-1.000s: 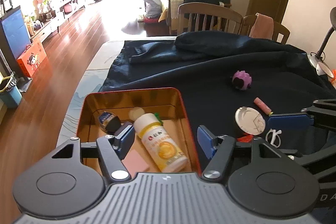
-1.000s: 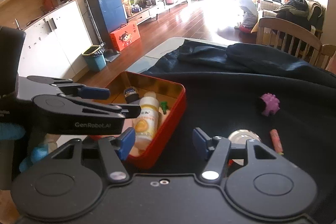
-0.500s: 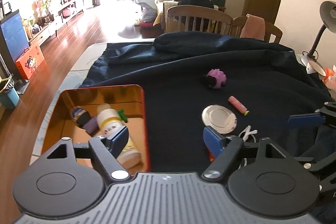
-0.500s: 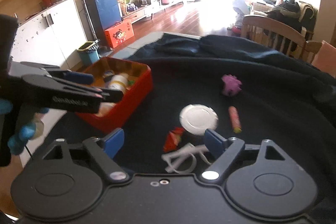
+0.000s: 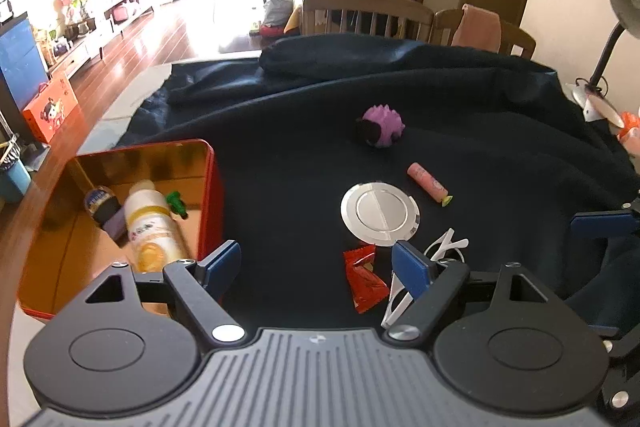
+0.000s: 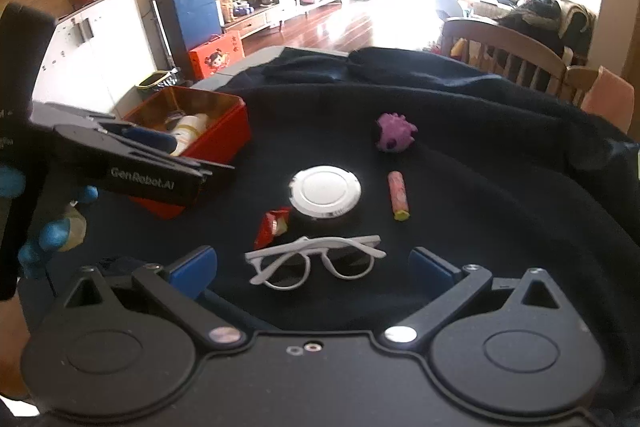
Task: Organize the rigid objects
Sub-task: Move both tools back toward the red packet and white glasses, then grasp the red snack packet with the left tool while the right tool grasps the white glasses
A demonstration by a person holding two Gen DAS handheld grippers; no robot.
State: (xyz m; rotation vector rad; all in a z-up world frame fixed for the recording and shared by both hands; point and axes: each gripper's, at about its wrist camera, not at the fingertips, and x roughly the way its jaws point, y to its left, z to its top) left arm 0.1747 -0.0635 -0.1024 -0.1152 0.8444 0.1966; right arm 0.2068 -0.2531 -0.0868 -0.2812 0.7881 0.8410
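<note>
Now, starting at your far left, the red tin box (image 5: 210, 187) sits on the dark cloth (image 5: 300, 147) with its gold inside showing; a white bottle with a yellow label (image 5: 150, 223) lies in it beside a small green piece (image 5: 176, 203) and a dark-capped little jar (image 5: 98, 203). Your left gripper (image 5: 316, 263) hangs just past the box's near corner, jaws apart and just widened, nothing between them. Next, a red snack packet (image 5: 364, 277) lies near its right finger, with the round silver disc (image 5: 380, 213) just beyond. White-framed glasses (image 6: 316, 261) lie folded in front of your right gripper (image 6: 312, 267), whose jaws have just been opening and stand spread wide, the pads clear of the frame. Further right lie the pink tube with a yellow end (image 6: 398, 195) and, behind it, the purple spiky toy (image 6: 394, 133).
</note>
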